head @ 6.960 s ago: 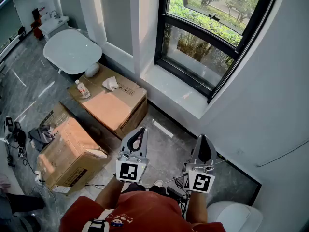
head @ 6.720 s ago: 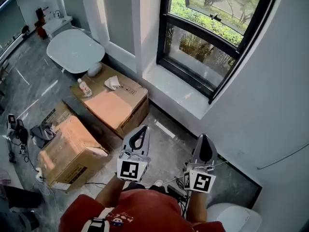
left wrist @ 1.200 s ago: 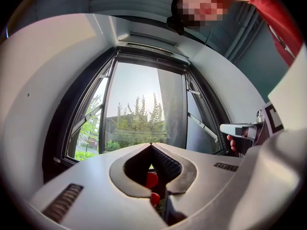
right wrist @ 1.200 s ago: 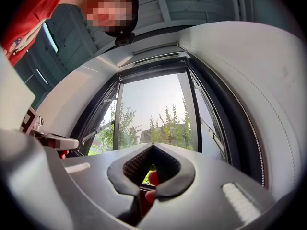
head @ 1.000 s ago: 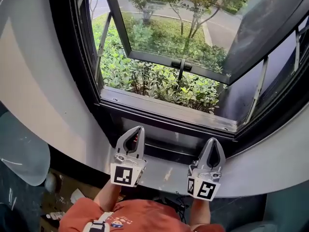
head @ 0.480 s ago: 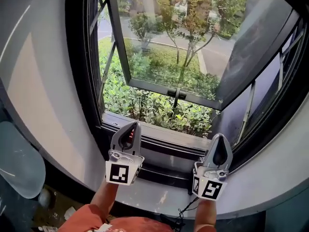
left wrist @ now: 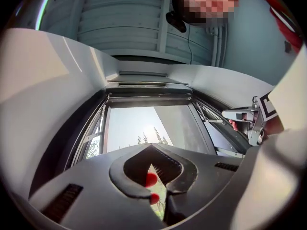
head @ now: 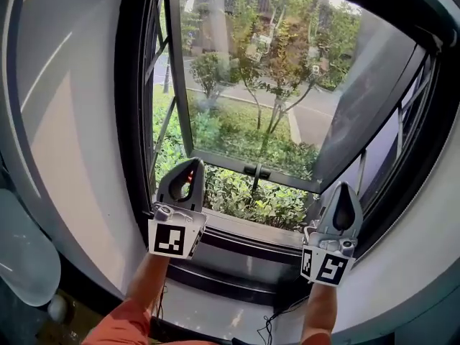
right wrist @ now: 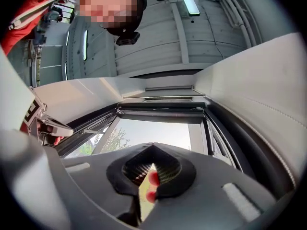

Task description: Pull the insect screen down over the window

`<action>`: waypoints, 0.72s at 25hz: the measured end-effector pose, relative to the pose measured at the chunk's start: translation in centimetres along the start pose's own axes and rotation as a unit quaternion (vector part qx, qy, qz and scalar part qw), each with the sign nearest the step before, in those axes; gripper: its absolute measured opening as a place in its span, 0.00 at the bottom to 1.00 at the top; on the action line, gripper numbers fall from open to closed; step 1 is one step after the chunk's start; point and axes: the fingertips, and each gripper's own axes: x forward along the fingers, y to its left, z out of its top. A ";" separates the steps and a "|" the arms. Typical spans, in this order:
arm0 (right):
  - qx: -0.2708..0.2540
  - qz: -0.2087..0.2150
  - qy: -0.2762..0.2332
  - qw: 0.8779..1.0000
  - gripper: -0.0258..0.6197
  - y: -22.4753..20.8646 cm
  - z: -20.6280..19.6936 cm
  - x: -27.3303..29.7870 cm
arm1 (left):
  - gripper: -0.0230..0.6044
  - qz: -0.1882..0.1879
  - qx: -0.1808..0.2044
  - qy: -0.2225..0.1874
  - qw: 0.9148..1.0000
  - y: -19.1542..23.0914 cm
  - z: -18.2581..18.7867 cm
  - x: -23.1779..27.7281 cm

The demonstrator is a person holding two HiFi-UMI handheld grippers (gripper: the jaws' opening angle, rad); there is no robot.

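The black-framed window (head: pixel 136 121) stands open, its sash (head: pixel 244 160) swung outward over shrubs and a road. Across the top of the opening runs a dark bar (left wrist: pixel 148 99), also seen in the right gripper view as the bar (right wrist: pixel 160 113); the insect screen appears rolled up there, and no mesh covers the opening. My left gripper (head: pixel 192 165) is raised before the lower left of the opening, shut and empty. My right gripper (head: pixel 343 187) is raised at the lower right, shut and empty. Both point upward at the window top, with the left gripper (left wrist: pixel 152 146) and right gripper (right wrist: pixel 152 145) well below the bar.
The sash handle (head: pixel 256 171) sits at the middle of the open pane's lower rail. The window sill (head: pixel 237 230) runs below both grippers. A white round table (head: pixel 25 246) shows at the lower left. A cable (head: pixel 277 315) hangs under the sill. Pale wall (head: pixel 65 121) flanks the frame.
Both grippers have risen from sill height to in front of the window opening, staying shut. The head view has tilted up. Earlier still, the person stood back near cardboard boxes.
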 end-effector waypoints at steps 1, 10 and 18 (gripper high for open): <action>-0.007 0.001 -0.009 1.000 0.06 -0.3 0.6 1.1 | 0.04 0.001 0.004 0.000 1.000 0.2 0.5 0.7; -0.087 0.019 -0.067 0.994 0.05 -1.8 6.1 10.9 | 0.04 -0.011 0.055 -0.058 0.997 1.4 7.7 7.9; -0.210 0.031 -0.050 0.976 0.06 -3.5 9.6 18.0 | 0.04 -0.019 0.138 -0.097 0.985 2.1 13.8 14.3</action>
